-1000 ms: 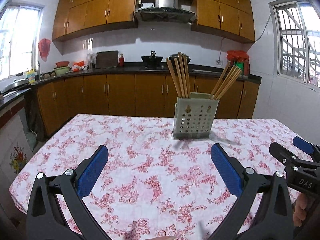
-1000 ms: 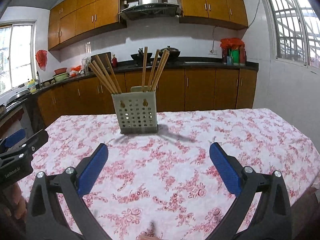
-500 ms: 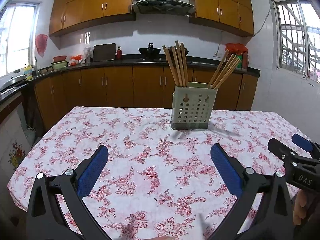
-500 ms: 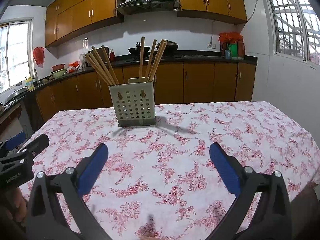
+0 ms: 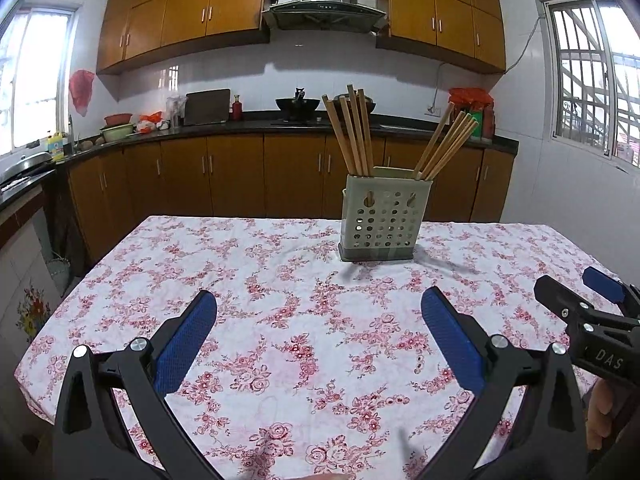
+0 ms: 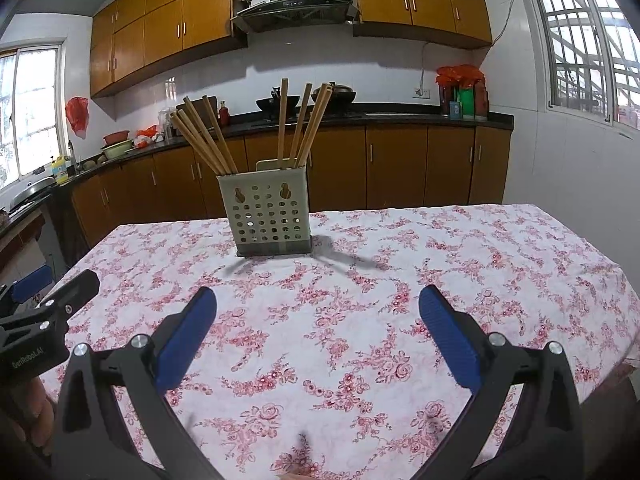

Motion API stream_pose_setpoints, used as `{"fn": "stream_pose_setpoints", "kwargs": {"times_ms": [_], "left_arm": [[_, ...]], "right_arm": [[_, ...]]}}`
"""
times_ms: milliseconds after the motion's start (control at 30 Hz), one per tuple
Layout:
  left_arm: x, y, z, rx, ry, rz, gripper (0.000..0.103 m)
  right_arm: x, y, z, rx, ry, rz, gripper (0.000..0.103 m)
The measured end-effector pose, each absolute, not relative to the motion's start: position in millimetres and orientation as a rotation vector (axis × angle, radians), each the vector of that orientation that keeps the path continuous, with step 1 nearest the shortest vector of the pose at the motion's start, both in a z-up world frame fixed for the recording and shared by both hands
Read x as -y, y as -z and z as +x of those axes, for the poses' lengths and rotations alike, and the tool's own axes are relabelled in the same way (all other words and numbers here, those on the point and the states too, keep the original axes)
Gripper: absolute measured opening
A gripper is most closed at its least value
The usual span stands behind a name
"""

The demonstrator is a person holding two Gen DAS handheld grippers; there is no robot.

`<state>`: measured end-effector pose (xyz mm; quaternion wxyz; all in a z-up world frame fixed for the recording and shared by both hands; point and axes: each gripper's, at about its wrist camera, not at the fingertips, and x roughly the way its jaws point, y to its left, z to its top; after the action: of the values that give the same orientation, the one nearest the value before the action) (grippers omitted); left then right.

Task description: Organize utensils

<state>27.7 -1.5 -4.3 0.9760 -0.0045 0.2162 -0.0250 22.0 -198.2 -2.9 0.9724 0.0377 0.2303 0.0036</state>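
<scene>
jaws wide, perforated holder (image 5: 383, 216), wooden chopsticks (image 5: 352, 132)

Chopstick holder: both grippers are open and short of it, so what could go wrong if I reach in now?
The chopsticks splay in two leaning bunches; a gripper closing on one may knock its neighbours. The holder stands free on the tablecloth and might tip or slide.
</scene>
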Motion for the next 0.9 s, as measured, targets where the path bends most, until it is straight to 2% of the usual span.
{"fn": "stream_pose_setpoints", "kwargs": {"times_ms": [900], "left_arm": [[0.9,3.5,28.0,-0.436,0.053,-0.006,0.101]], "right_arm": [[197.8,2.6,21.5,-0.465,-0.005,0.081,0.099]]}}
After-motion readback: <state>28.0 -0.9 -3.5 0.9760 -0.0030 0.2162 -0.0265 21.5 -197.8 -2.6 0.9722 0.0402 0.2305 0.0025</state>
